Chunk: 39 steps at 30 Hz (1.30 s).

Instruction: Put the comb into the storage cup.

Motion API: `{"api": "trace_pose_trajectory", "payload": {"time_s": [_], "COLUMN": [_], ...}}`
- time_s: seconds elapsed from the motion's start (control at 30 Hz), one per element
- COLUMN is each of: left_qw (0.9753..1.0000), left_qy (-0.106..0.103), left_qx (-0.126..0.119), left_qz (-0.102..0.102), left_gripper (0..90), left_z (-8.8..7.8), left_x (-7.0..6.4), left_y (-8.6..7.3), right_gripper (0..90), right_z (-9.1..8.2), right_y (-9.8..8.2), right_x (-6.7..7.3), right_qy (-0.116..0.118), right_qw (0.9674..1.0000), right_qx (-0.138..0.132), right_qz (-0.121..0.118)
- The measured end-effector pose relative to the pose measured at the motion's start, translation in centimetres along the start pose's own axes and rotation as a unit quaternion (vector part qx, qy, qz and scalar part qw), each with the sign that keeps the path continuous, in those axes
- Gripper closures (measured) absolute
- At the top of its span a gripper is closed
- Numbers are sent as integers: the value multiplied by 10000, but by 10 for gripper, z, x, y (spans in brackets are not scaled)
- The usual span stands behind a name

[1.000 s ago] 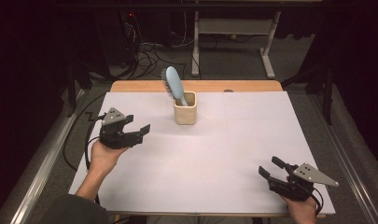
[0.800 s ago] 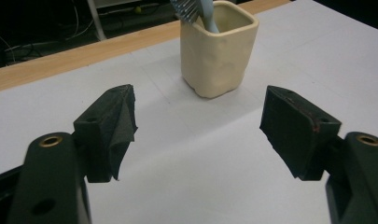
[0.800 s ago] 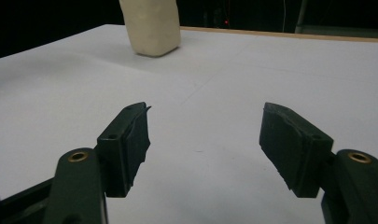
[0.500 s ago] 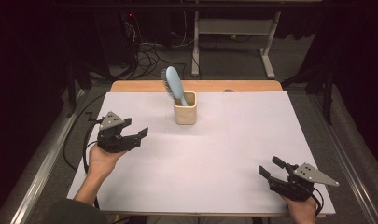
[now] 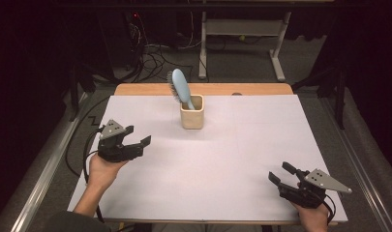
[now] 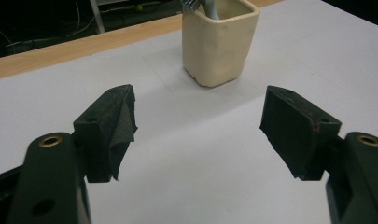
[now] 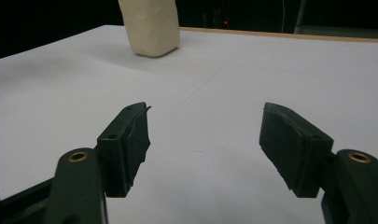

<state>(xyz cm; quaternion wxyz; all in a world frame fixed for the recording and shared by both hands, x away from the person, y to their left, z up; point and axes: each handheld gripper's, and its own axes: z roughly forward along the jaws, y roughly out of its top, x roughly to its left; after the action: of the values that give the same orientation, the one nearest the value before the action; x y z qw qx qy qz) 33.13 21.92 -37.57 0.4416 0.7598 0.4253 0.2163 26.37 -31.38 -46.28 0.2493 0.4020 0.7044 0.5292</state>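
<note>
Cream-coloured and squarish, the ceramic cup (image 5: 192, 112) stands toward the far middle of the white table (image 5: 242, 159), and a light blue hairbrush (image 5: 180, 89) sits in it handle-down, its bristled head leaning up and to the left above the rim. Nothing else lies on the white sheet.

At the near left, the left gripper (image 5: 138, 145) hovers just above the table with its jaws spread wide and empty, aimed roughly toward the cup. Its own camera shows the cup (image 6: 219, 39) a little way ahead, slightly right of centre, with bare table between the two black pads (image 6: 119, 121). Down at the near right corner, the right gripper (image 5: 279, 175) rests low, jaws equally wide with nothing between them, and the cup (image 7: 150, 25) appears far off at the upper left of its view.

To my eye this is the approach stage: neither tool has touched anything, and the left one looks the likelier to go for the brush. The next move calls for lifting that gripper to the height of the brush head, closing on it across its narrow sides, and drawing it straight up so the cup does not tip. Steadying the cup with the right gripper may help.
</note>
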Motion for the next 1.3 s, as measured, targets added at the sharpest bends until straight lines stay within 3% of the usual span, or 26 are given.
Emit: {"api": "trace_pose_trajectory", "payload": {"time_s": [1.3], "left_qw": [9997], "left_qy": [118], "left_qx": [41], "left_qz": [-205], "left_gripper": [267], "left_z": [-9], "left_x": [7], "left_y": [-32], "right_gripper": [335], "right_z": [0], "right_y": [0], "right_x": [0], "right_qy": [-4], "right_qw": [10000], "right_qx": [-1], "right_qz": [-14]}}
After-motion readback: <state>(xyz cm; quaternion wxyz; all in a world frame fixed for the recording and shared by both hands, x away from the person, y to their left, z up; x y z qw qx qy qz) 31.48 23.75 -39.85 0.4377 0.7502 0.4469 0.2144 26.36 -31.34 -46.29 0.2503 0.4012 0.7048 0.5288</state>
